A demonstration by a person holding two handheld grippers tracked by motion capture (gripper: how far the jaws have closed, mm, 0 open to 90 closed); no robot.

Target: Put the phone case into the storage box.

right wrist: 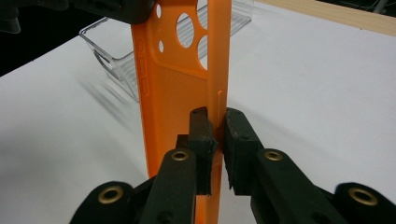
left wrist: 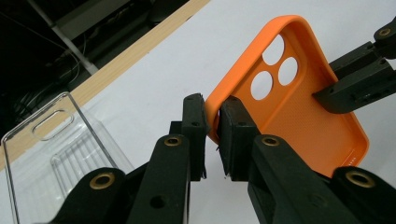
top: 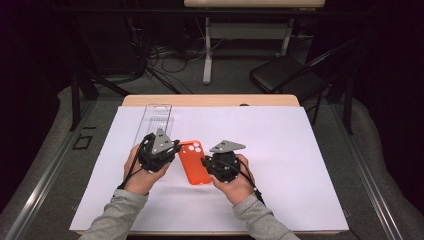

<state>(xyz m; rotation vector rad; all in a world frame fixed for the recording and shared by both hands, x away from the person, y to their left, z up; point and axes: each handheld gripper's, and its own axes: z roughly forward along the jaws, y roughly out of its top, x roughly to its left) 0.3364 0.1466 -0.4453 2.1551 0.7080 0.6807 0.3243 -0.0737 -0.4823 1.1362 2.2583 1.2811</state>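
orange soft phone case [top: 194, 163] with round holes, rim pinched by left claw [left wrist: 212, 135] and right claw [right wrist: 218, 140]

The left gripper [left wrist: 212, 126] had its two black fingers [left wrist: 194, 126] closed on the rim of an orange phone case [left wrist: 299, 121], pinching the edge near the corner that carried the camera holes. The case was tilted up off the desk [left wrist: 187, 60], its hollow inner side showing, with three round holes above the fingers. On the far side of the case, the right gripper [left wrist: 359, 79] clamped the opposite long edge. Left of the case, a clear plastic case [left wrist: 51, 154] lay flat on the white sheet, apart from the orange one, near the desk's wooden edge.
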